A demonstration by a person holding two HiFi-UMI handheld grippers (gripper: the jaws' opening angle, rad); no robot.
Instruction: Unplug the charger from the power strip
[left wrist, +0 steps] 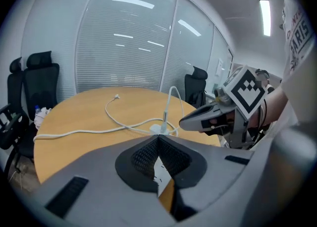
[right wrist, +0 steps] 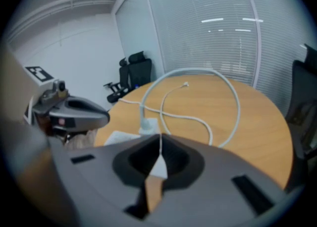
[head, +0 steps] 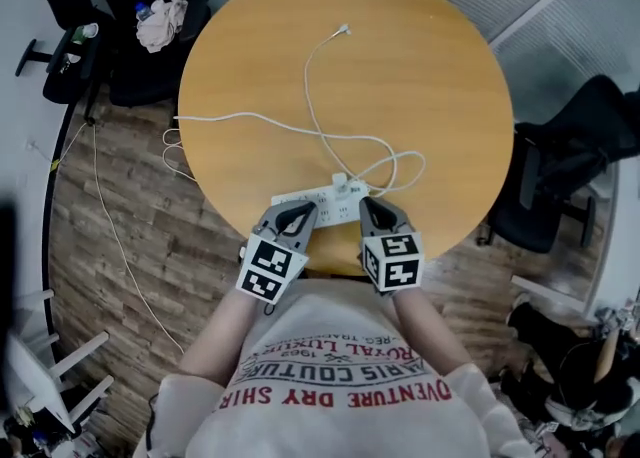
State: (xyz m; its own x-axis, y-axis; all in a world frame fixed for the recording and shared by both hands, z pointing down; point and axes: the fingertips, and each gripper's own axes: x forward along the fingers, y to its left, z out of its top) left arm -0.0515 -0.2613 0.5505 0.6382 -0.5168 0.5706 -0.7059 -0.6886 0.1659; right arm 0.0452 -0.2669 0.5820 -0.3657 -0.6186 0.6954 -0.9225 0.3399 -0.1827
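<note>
Closed and empty, the left gripper (head: pixel 296 214) and right gripper (head: pixel 374 210) hang near the power strip (head: pixel 318 208), the charger (head: pixel 340 184) plugged atop it. Ideally one pins the strip while the other pulls straight up.

White T-shirt (head: pixel 340 391), grey left gripper (head: pixel 298 214), right gripper (head: pixel 375 209) (marker-cubed).
</note>
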